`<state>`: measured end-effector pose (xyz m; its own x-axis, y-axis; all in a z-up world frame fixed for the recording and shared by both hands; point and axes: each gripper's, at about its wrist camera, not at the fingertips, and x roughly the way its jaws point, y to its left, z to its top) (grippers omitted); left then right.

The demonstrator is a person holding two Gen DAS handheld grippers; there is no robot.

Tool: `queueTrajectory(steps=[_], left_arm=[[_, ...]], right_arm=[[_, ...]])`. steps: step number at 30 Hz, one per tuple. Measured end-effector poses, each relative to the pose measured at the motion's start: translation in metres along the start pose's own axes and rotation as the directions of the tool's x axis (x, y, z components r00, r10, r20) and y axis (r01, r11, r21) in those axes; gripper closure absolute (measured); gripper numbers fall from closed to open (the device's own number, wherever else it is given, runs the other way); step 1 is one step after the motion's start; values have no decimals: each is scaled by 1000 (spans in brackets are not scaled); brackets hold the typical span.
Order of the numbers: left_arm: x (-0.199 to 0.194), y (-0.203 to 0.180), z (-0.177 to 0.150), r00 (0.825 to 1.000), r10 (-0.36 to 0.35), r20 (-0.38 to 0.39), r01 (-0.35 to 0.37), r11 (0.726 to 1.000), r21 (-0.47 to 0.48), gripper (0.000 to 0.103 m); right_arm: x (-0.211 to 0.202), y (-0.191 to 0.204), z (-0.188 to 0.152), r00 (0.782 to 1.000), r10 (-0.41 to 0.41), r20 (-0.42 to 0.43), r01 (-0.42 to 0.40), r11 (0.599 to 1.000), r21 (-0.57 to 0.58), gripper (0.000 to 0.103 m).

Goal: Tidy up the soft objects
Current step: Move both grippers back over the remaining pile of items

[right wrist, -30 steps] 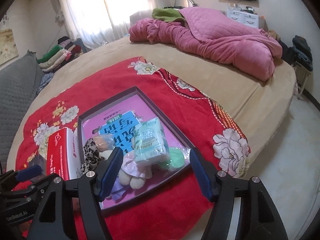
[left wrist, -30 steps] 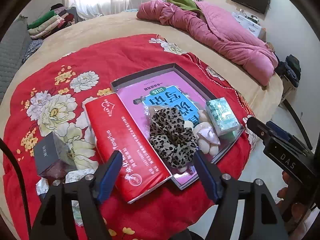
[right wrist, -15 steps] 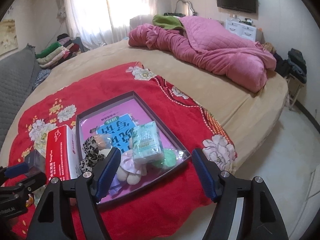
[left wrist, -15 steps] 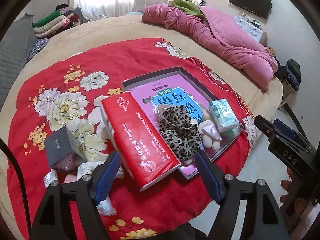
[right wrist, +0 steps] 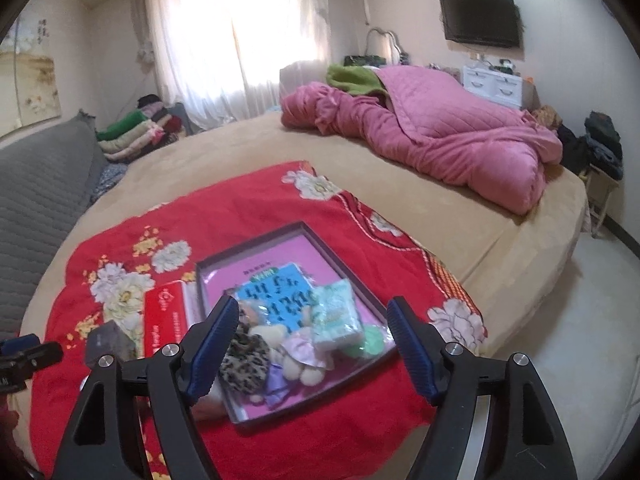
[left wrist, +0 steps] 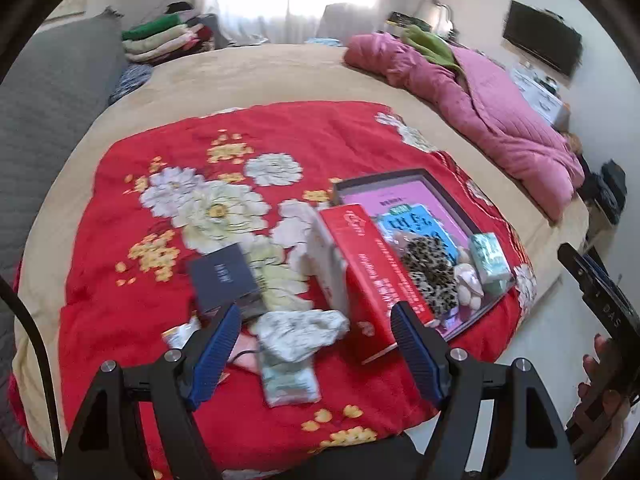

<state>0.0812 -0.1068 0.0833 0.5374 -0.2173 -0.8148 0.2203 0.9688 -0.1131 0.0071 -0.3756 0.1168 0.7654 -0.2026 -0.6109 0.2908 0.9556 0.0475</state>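
Note:
A dark-rimmed tray (left wrist: 400, 176) (right wrist: 248, 246) lies on the red flowered blanket. In it are a leopard scrunchie (left wrist: 430, 268) (right wrist: 242, 364), a small plush toy (left wrist: 468, 284) (right wrist: 300, 356) and a green tissue pack (left wrist: 490, 258) (right wrist: 336, 316). A red tissue pack (left wrist: 372, 264) (right wrist: 164, 316) leans at the tray's left side. My left gripper (left wrist: 314, 316) hangs open above a crumpled patterned wad (left wrist: 300, 332) and a small packet (left wrist: 290, 380). My right gripper (right wrist: 312, 306) hovers over the tray's near end, its jaws opening, nothing between them.
A dark grey box (left wrist: 224, 276) sits left of the red pack. A pink quilt (right wrist: 440, 136) is heaped at the bed's far right. Folded clothes (left wrist: 160, 38) and a grey padded panel (left wrist: 48, 92) are at the left. Bare floor (right wrist: 560, 320) lies right of the bed.
The left gripper drew back and leftward, off the red pack and scrunchie, to above the crumpled wad. The right gripper rose and backed away from the tray, its jaws spreading slightly.

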Motion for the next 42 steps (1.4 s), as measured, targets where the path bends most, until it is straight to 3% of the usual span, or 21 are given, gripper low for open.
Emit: queueTrajectory(steps=[13,23,42], left_arm=[[-30,70,-20,998,56,2,-56,993,-108,26],[-41,104,-41,996,93,-12,-94,985,-146,26],[-40,151,-72,993,106,-55,-116,968,-222,26]], right_arm=[[-21,72,-4,994,107,-7,-107,980,-165,25],[-33,114,-16,976,212,-56,-219,954,-205,25],[-30,178,-50,946,273,-175,-315,899,-305,25]])
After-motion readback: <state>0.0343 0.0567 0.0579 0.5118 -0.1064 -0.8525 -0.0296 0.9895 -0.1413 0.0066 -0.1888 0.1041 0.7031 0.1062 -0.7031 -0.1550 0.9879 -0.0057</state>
